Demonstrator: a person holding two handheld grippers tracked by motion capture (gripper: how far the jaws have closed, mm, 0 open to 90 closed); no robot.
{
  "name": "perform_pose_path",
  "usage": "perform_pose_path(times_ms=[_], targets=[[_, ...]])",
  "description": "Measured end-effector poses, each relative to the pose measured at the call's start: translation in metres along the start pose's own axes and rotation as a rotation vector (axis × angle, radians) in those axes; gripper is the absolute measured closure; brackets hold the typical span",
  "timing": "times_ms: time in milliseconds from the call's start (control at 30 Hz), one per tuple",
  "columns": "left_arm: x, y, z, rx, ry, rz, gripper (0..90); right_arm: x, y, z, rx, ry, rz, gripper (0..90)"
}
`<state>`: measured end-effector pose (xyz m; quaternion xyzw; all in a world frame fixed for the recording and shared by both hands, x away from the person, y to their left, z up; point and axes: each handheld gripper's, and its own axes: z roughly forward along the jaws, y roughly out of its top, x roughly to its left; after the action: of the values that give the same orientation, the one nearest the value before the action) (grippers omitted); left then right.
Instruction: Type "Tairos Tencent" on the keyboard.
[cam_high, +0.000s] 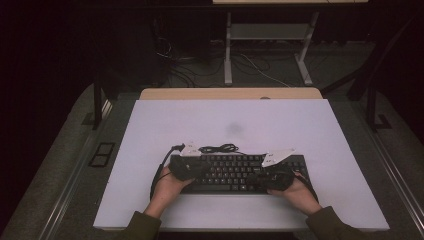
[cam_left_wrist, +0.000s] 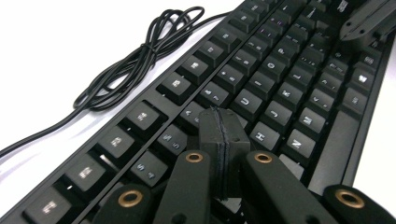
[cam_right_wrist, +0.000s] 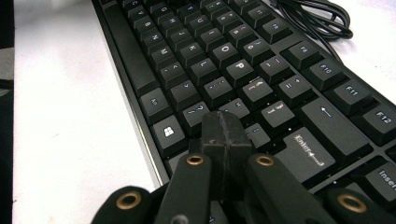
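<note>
A black keyboard (cam_high: 235, 173) lies on the white table top (cam_high: 230, 125) near its front edge, its coiled black cable (cam_high: 219, 148) bunched just behind it. My left gripper (cam_high: 202, 169) hovers over the keyboard's left end, its jaws pressed together with nothing between them. In the left gripper view its tips (cam_left_wrist: 220, 125) sit just above the keys (cam_left_wrist: 247, 102) and the cable (cam_left_wrist: 135, 60) lies to the left. My right gripper (cam_high: 256, 178) is over the right part of the keyboard, also shut and empty; its tips (cam_right_wrist: 223, 128) hang above the keys (cam_right_wrist: 219, 88) near the Enter key (cam_right_wrist: 308, 151).
The white top ends in a wooden strip (cam_high: 230, 93) at the far side. Beyond it a white desk frame (cam_high: 270, 45) and floor cables (cam_high: 200, 65) stand in a dark room. Bare white surface lies behind and beside the keyboard.
</note>
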<state>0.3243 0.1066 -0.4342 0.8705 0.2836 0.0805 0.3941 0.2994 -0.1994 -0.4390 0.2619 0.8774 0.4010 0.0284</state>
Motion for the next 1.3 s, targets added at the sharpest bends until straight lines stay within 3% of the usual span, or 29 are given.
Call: perform_pose_path(times_ms=[467,667,933,1300], targets=[[0.0,0.002,-0.006,-0.032,-0.007,-0.014,88.7,0.0,0.0,0.0,-0.001,0.0,-0.001,89.4],[-0.001,0.002,-0.011,-0.056,-0.015,-0.027,79.1,0.0,0.0,-0.001,-0.011,0.006,0.009,89.3],[-0.001,-0.001,-0.018,-0.081,-0.028,-0.036,64.2,-0.002,0.003,-0.009,-0.069,0.012,0.021,89.2],[-0.002,-0.007,-0.026,-0.109,-0.047,-0.029,44.9,-0.005,0.003,-0.013,-0.131,0.018,0.056,63.3]])
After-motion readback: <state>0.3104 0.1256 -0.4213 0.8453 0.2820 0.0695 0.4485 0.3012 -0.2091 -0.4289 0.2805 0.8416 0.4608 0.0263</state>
